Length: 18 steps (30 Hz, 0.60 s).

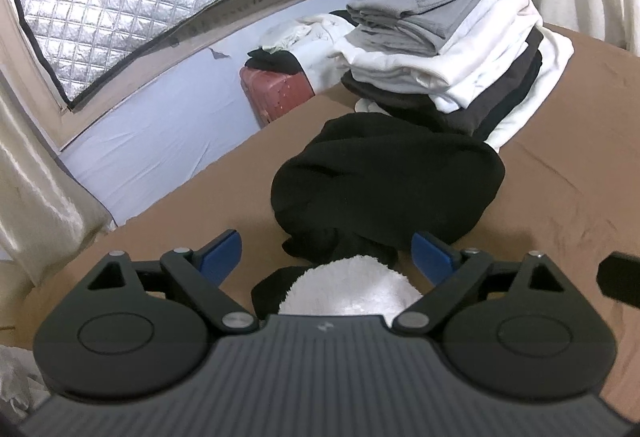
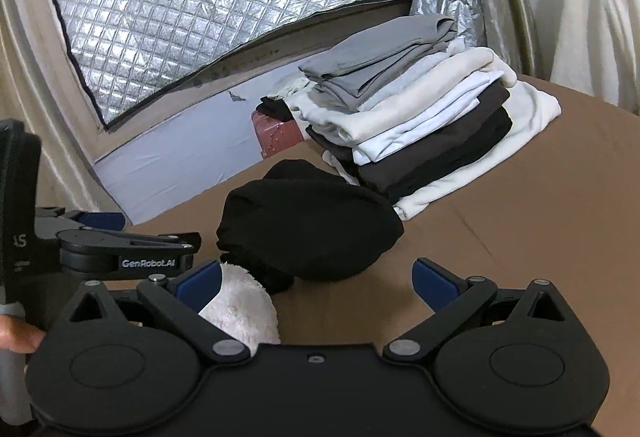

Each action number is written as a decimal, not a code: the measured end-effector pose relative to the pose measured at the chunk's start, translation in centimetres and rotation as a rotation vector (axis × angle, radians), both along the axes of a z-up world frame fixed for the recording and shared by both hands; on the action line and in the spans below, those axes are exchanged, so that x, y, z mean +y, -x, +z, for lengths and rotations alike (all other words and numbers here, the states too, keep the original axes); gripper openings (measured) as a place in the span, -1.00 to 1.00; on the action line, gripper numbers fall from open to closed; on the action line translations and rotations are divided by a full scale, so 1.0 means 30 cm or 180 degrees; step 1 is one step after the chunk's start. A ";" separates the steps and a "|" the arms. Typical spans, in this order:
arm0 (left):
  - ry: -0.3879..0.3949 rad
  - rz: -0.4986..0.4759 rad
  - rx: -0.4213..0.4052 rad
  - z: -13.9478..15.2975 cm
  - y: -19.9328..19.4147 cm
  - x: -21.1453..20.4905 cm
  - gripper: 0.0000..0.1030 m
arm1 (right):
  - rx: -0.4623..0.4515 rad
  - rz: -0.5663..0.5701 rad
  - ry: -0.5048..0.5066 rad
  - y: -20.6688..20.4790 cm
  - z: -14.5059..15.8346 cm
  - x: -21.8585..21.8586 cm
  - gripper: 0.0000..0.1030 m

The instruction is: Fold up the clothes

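Hovering low over the brown desk (image 1: 560, 197), both tools are sitting side by side with their jaws spread wide and gripping nothing. The left tool (image 1: 326, 253) is hanging right above a white fleecy piece (image 1: 352, 289), which is peeking out between its blue fingers (image 1: 222, 251), close to the camera. From the right tool (image 2: 316, 281), that same white fleecy piece (image 2: 240, 309) is lying just inside its left finger, with bare desk under the rest of its gap.

Just ahead of both tools, a black garment (image 1: 384, 185) is lying in a rounded, rumpled heap, its near edge touching the white fleece; whether the fleece is its lining or a separate item, I cannot tell. It is looking bunched rather than squared off, so my read is that this piece is needing folding.

Farther ahead and to the right, a stack of folded clothes (image 1: 452, 53) is standing neat: grey on top, white below, dark layers beneath, white at the bottom. So a good share of the folding is showing as done, with the black heap remaining.
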State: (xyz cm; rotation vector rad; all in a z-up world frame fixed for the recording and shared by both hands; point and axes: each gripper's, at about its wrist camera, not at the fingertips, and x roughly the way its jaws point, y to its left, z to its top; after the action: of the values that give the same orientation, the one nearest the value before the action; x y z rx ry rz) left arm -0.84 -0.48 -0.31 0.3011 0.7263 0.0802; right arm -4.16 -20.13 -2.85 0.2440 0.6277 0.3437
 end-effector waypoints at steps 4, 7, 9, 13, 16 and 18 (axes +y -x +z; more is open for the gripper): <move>-0.0049 0.0001 -0.0062 -0.001 0.007 -0.007 0.81 | -0.0029 0.0107 0.0037 0.008 0.008 0.011 1.00; 0.0028 -0.0013 -0.0004 0.004 0.002 -0.003 0.81 | -0.0049 0.0115 0.0070 0.013 0.013 0.012 1.00; 0.0011 -0.0033 -0.0011 0.004 0.006 -0.009 0.81 | -0.0046 0.0102 0.0074 0.012 0.013 0.010 1.00; -0.0033 -0.0076 -0.0032 0.004 0.014 -0.023 0.81 | -0.0011 0.0070 0.0067 0.004 0.013 0.004 1.00; -0.0065 -0.0108 -0.0048 0.004 0.019 -0.033 0.81 | -0.0002 0.0053 0.0055 0.002 0.010 -0.002 1.00; -0.0084 -0.0123 -0.0046 0.003 0.022 -0.039 0.81 | -0.0004 0.0044 0.0049 0.003 0.010 -0.007 1.00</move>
State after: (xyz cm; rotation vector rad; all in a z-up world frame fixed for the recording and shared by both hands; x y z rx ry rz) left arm -1.49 -1.65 -0.23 0.3395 0.7051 0.0552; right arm -4.26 -20.34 -2.54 0.2247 0.6309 0.3522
